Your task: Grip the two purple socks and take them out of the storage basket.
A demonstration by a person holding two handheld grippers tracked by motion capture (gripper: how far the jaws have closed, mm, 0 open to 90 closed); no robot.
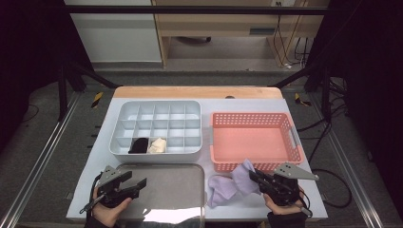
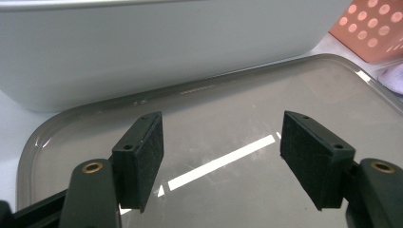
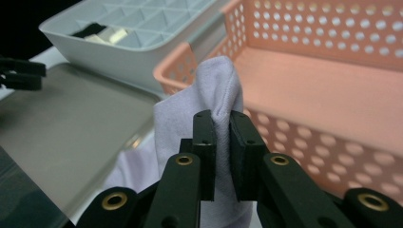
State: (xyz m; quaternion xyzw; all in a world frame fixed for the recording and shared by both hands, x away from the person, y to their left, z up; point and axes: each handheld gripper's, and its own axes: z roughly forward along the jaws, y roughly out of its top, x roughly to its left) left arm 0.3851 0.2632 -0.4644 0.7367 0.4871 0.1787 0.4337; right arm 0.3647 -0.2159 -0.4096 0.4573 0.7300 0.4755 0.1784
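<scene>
lilac cloth (image 3: pixel 216 90) pinched in right claw (image 3: pixel 222 124).

A grey divided organizer (image 1: pixel 157 124) sat beside the pink perforated basket (image 1: pixel 254 137) — a black item (image 1: pixel 139 145) and a cream one (image 1: pixel 157 145) (adjacent compartments) lay inside it.

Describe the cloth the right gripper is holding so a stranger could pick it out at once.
Find the pink perforated basket on the table's right side. Just in front of its near wall, beside the grey tray, lies a pale lilac cloth, pinched in the right gripper; the only other fabrics sit in the divided white organiser.
</scene>
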